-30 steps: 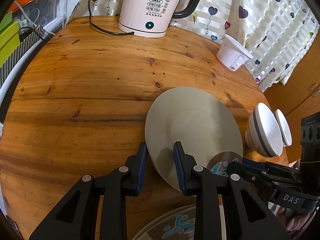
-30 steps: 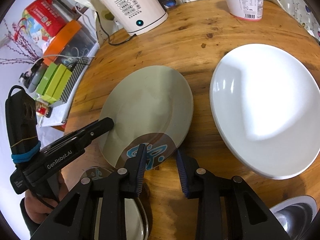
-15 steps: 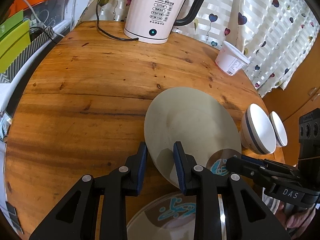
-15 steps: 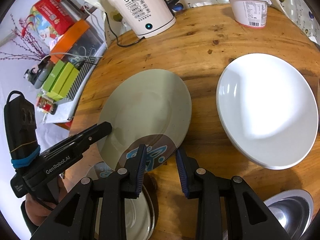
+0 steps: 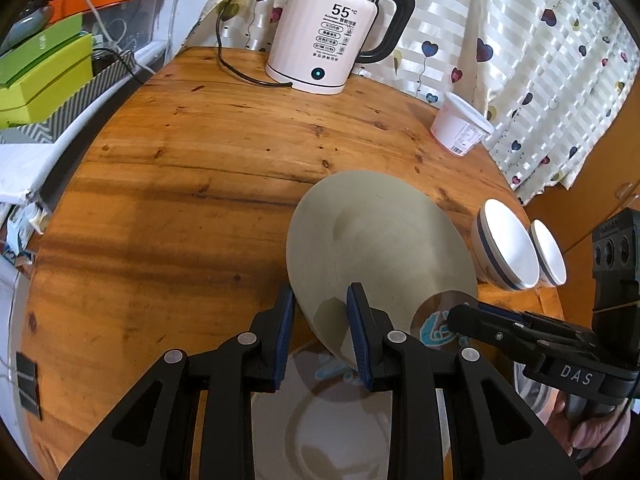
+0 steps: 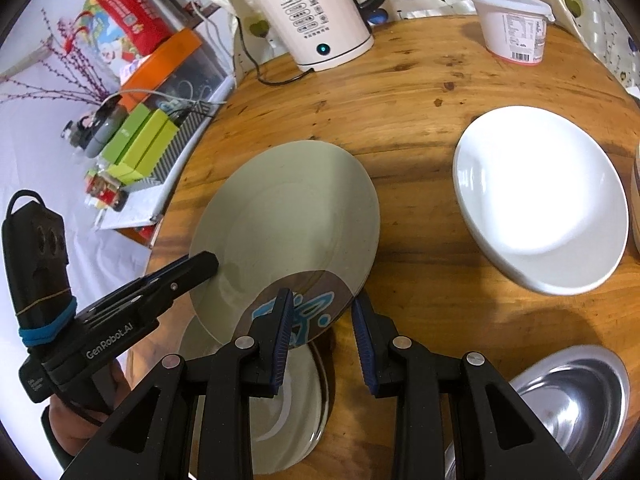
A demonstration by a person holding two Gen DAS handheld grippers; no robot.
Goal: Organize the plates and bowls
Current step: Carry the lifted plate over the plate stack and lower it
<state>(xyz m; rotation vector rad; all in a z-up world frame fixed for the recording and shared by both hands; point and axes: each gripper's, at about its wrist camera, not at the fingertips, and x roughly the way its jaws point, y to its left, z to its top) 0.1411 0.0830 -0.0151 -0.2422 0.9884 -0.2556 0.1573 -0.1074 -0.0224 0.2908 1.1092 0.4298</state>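
A grey-green plate [image 5: 380, 240] with a brown and blue patterned patch is held above the wooden table [image 5: 180, 184]. My left gripper [image 5: 320, 332] is shut on its near-left rim. My right gripper [image 6: 322, 332] is shut on its patterned edge; the plate also shows in the right wrist view [image 6: 288, 224]. Below it lies a second patterned plate [image 6: 288, 400], also seen in the left wrist view [image 5: 320, 420]. A white plate [image 6: 540, 196] lies on the right. Two blue-banded white bowls [image 5: 508, 252] stand at the table's right edge. A steel bowl [image 6: 560, 408] is at the bottom right.
A white electric kettle [image 5: 332, 36] with a cord stands at the back. A white lidded tub [image 5: 460, 128] is at the back right. Green boxes [image 5: 40, 76] and an orange-lidded bin sit off the table's left side. A heart-patterned curtain hangs behind.
Both grippers have lifted the grey-green plate higher off the table and pulled back a little. More of the patterned plate underneath has come into view.
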